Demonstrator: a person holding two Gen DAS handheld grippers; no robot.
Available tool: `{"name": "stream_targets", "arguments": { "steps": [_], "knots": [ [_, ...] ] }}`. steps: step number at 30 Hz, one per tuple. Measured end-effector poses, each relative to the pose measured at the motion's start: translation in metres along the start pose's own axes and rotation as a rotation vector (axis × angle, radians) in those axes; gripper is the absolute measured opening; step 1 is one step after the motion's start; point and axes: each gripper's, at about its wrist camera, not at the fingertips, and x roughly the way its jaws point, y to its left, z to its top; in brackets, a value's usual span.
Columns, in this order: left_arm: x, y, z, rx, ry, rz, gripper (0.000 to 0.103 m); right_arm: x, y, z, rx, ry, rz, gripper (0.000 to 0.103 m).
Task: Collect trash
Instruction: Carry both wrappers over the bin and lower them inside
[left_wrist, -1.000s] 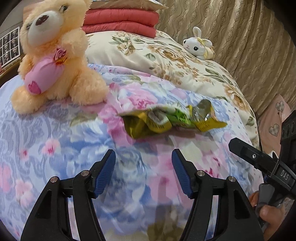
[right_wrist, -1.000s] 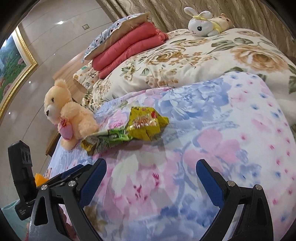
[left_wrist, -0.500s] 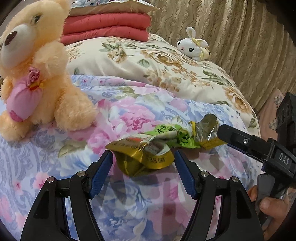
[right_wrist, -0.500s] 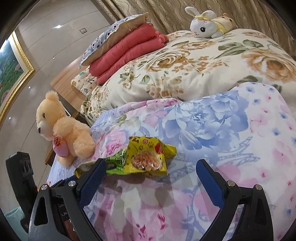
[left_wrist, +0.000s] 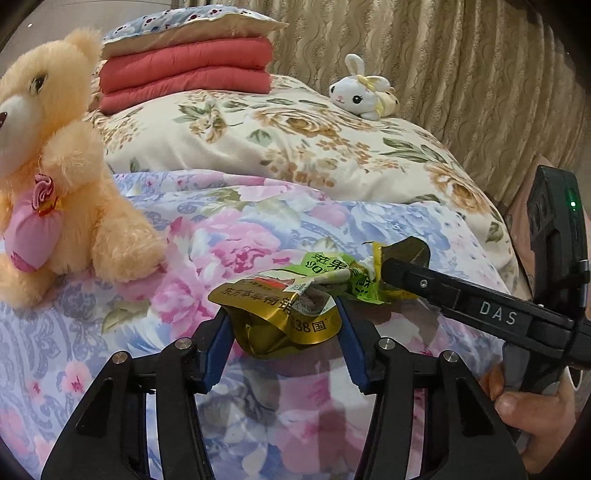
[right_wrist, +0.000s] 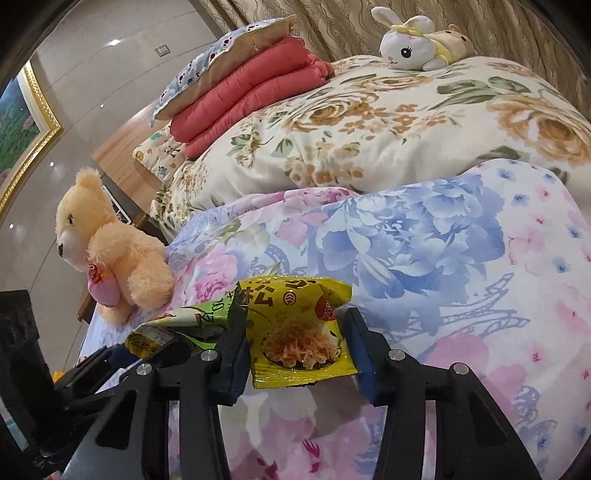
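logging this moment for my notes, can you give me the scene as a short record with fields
surface: flowered quilt on a bed
trash: gold wrapper, yellow snack packet, green wrapper joining them
left tool: closing, gold wrapper between its pads
right tool: closing, yellow packet between its pads
toys: teddy bear, white bunny
folded: red blanket under a pillow

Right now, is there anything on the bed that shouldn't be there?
Yes: crumpled snack wrappers lie on the flowery quilt, a gold one and a yellow one. That is litter among bedding and soft toys. The left tool and right tool are closing around them.
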Motion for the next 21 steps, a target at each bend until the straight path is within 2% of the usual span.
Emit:
{"name": "stream_targets", "arguments": {
  "steps": [8,21],
  "knots": [
    [-0.022,-0.014,-0.023,-0.035,0.018,-0.024,0.049,-0.034,-0.009,-0.017,0.021,-0.009,0.025,0.047],
    [-0.075,-0.046,-0.058,-0.087,-0.013,-0.104,0.048,-0.116,-0.027,-0.064,0.074,-0.058,0.038,0.047]
  ]
}}
